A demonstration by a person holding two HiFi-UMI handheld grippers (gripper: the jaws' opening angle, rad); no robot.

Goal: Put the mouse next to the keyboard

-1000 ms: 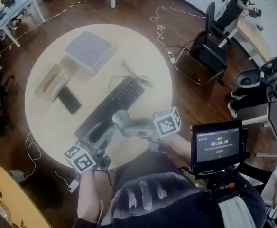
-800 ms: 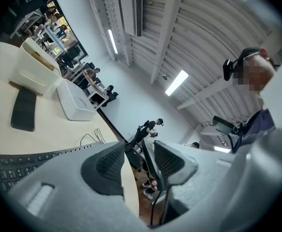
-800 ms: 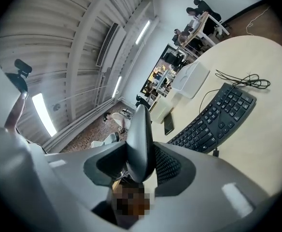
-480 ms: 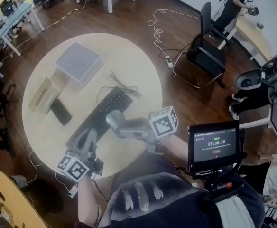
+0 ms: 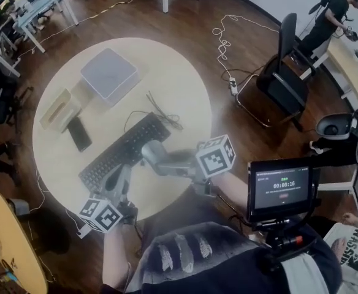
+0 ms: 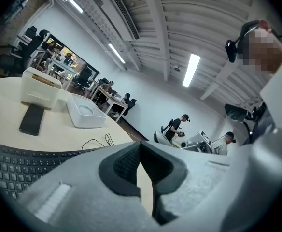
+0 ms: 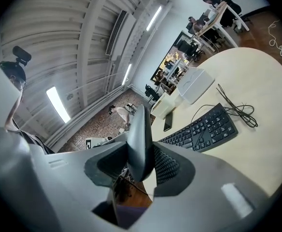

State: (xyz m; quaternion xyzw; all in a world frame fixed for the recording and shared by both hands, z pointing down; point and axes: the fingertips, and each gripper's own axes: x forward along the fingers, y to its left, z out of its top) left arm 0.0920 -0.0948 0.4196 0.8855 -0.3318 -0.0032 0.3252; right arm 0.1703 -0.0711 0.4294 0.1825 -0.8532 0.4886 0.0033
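A black keyboard (image 5: 122, 152) lies slantwise on the round beige table (image 5: 179, 72). It also shows in the left gripper view (image 6: 15, 166) and the right gripper view (image 7: 204, 127). My right gripper (image 5: 149, 153) hovers over the keyboard's near edge, shut on the dark grey mouse (image 7: 141, 139), which stands edge-on between its pads. In the head view the mouse is hidden by the jaws. My left gripper (image 5: 119, 179) is at the keyboard's near left end, its jaws (image 6: 142, 151) shut with nothing in them.
A white box (image 5: 108, 75), a beige holder (image 5: 59, 109) and a dark phone (image 5: 79, 133) sit on the table's far left. The keyboard's cable (image 5: 163, 112) coils behind it. A small screen (image 5: 281, 188) hangs at my right. A black chair (image 5: 286, 72) stands beyond the table.
The left gripper's jaws have come together, empty. The head view has swung a little. The right gripper stays at the keyboard's near edge with the mouse.
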